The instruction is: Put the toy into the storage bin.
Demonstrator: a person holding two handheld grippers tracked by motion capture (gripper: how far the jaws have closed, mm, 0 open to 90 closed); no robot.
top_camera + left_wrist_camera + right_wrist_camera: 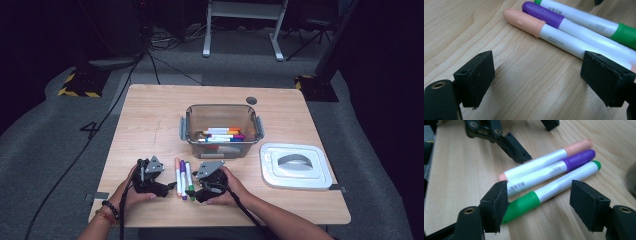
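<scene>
The right tool (537,202) stands open astride the green marker (554,187), pads clear of it. The left tool (536,80) gapes over bare tabletop (529,75) beside the peach marker (536,27). The purple marker (554,168) lies between peach and green, touching both.

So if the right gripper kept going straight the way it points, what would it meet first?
Most likely the green marker: it lies slantwise between the open jaws of the right gripper, nearest of the three. The purple marker lies just beyond. How near is hard to judge.
</scene>
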